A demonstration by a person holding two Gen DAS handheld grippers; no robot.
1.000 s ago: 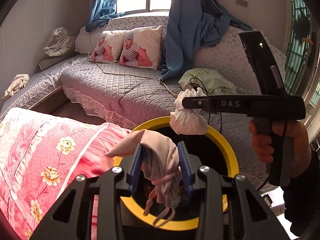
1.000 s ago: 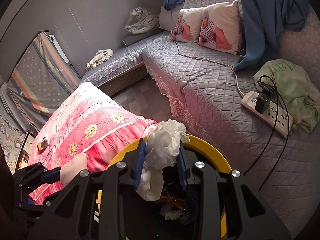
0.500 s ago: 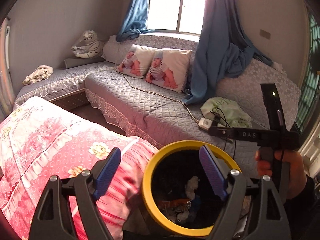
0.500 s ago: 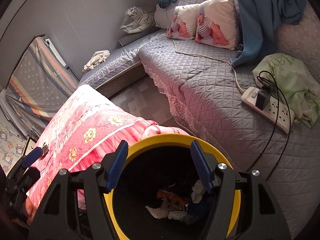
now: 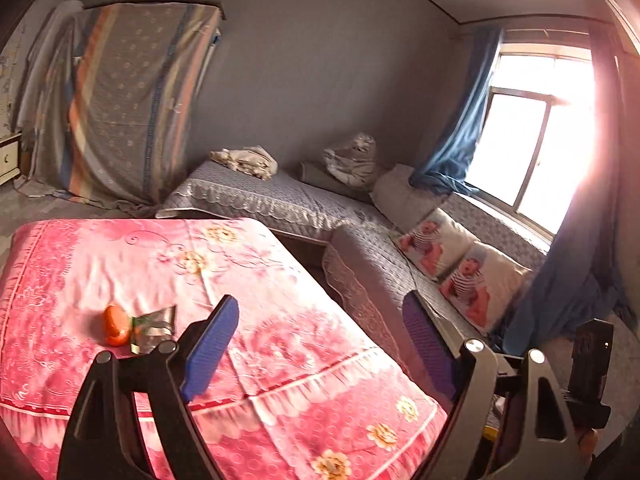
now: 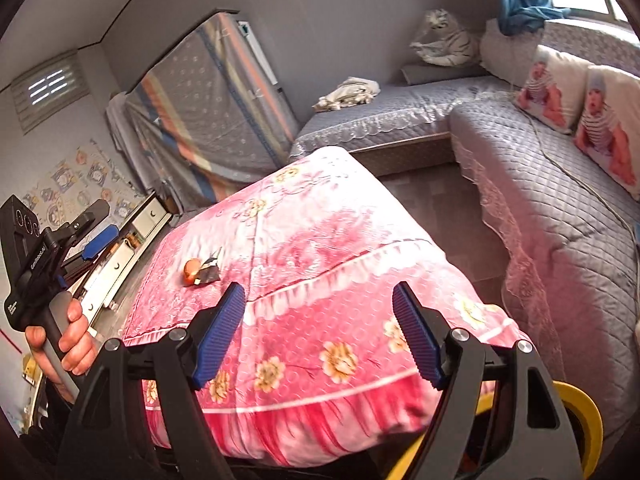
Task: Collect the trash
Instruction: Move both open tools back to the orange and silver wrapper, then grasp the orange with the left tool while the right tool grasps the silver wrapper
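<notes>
You are in a lived-in home sitting room: a grey quilted corner sofa (image 6: 552,200) with baby-print cushions (image 5: 476,280), a plush tiger (image 6: 444,44), blue curtains (image 5: 460,136) at the bright window (image 5: 532,148), and a pink floral quilt (image 5: 240,320) spread in front.

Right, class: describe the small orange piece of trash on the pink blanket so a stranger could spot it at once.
Find the pink floral blanket in the middle of the room. On its top lies a small round orange piece, touching a crumpled silvery wrapper. It is the only smooth, bright orange thing there.
</notes>
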